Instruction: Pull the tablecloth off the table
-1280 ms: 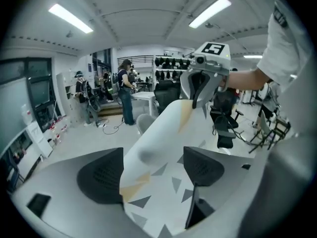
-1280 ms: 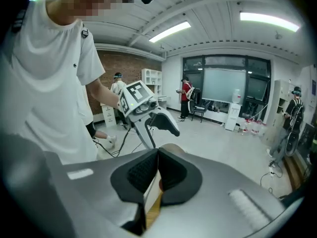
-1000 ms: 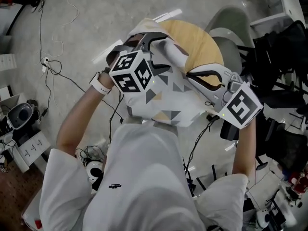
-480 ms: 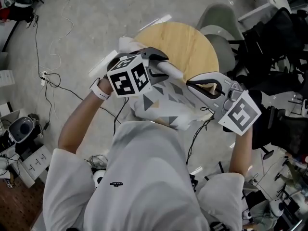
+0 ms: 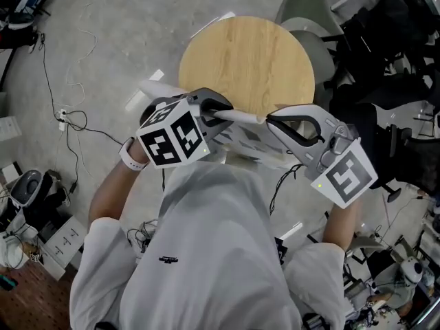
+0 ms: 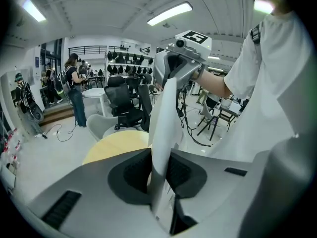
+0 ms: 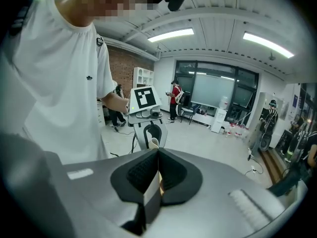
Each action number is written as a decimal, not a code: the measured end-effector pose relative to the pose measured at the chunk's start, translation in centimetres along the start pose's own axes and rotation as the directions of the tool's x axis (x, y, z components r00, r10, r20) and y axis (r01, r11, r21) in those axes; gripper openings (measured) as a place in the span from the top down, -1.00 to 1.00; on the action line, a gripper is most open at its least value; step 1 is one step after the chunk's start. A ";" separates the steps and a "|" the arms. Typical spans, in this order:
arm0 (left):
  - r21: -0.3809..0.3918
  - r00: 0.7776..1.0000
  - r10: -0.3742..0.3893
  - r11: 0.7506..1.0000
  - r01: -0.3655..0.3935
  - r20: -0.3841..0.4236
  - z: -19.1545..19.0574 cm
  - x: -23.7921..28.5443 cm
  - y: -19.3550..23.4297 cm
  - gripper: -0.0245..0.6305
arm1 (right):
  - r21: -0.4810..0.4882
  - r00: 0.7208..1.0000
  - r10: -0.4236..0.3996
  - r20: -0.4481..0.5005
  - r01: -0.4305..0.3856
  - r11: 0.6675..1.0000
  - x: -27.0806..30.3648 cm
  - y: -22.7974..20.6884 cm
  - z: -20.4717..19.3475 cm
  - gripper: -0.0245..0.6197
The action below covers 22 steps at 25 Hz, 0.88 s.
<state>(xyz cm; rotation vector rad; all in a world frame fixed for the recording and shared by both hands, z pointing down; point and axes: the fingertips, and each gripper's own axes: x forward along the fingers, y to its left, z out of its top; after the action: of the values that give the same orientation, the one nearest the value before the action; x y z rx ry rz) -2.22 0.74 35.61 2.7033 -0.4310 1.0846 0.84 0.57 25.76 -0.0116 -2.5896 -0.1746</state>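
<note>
Your left tongs (image 5: 221, 110) have just been closing, and they now pinch a thick fold of the cloth (image 5: 253, 141) that stands up between the pads. The fold is bulky, so I judge this the weaker of your two grips. A hard tug could draw the fabric out through the pads. That end would then drop to the floor (image 5: 124, 33), where cables (image 5: 69, 119) lie loose on your left.

The cloth hangs bunched between both tongs, close to your chest and at the near edge of the bench (image 5: 247, 53), whose wooden top is bare. Your body hides the lower part, so I cannot tell whether any of it touches that edge. If some does trail there, a sideways pull could catch it on the rim. Lifting it clear looks safer than dragging.

Your right tongs (image 5: 271, 121) are closed on a thin edge of the cloth, pads almost meeting. Spreading your hands too far apart would pull the cloth taut and could peel that edge free. Chairs (image 5: 309, 26) stand just beyond the bench on the right, and swinging the bundle that way risks snagging it.
</note>
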 end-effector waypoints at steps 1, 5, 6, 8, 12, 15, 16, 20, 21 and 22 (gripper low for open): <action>-0.003 1.000 -0.018 1.000 0.018 0.000 -0.3 -0.4 -1.1 0.76 | 0.002 1.000 0.008 -0.005 -0.008 1.000 0.1 0.9 0.3 0.89; -0.036 0.996 -0.093 0.995 0.093 0.010 -1.9 -1.3 -5.0 0.86 | 0.037 1.000 0.017 0.020 -0.017 0.999 0.8 4.1 1.2 0.89; -0.050 0.995 -0.101 0.994 0.101 0.011 -2.4 -1.5 -5.6 0.88 | 0.045 1.000 0.014 0.023 -0.015 0.999 1.1 4.6 1.2 0.89; -0.074 0.993 -0.114 0.991 0.114 0.006 -3.2 -1.5 -6.7 0.88 | 0.063 1.000 0.019 -0.005 -0.019 0.998 1.4 5.7 0.7 0.89; -0.082 0.990 -0.143 0.987 0.141 -0.011 -2.7 -1.0 -8.8 0.89 | 0.086 0.997 0.055 -0.059 -0.050 0.995 0.0 7.6 -0.3 0.89; -0.069 0.985 -0.170 0.983 0.167 -0.028 -1.9 -0.6 -10.6 0.89 | 0.115 0.994 0.091 -0.056 -0.084 0.990 -1.5 9.0 -0.3 0.89; -0.064 0.984 -0.177 0.983 0.174 -0.033 -1.7 -0.6 -11.1 0.89 | 0.111 0.994 0.100 -0.051 -0.094 0.989 -1.8 9.3 -0.3 0.89; -0.059 0.982 -0.180 0.983 0.176 -0.064 -1.4 -0.5 -12.9 0.89 | 0.094 0.989 0.140 -0.047 -0.135 0.986 -3.0 10.8 -0.9 0.89; -0.060 0.982 -0.177 0.983 0.173 -0.074 -1.4 -0.4 -13.1 0.89 | 0.087 0.989 0.145 -0.032 -0.142 0.986 -3.2 11.0 -1.0 0.89; -0.060 0.982 -0.171 0.984 0.167 -0.082 -1.3 -0.2 -13.1 0.89 | 0.080 0.989 0.147 -0.015 -0.145 0.986 -3.3 11.0 -1.0 0.89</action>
<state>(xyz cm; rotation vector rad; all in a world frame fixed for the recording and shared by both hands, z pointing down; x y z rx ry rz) 1.25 13.45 35.42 2.5801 -0.2080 1.1210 4.68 11.43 26.21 -0.1697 -2.5611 -0.0183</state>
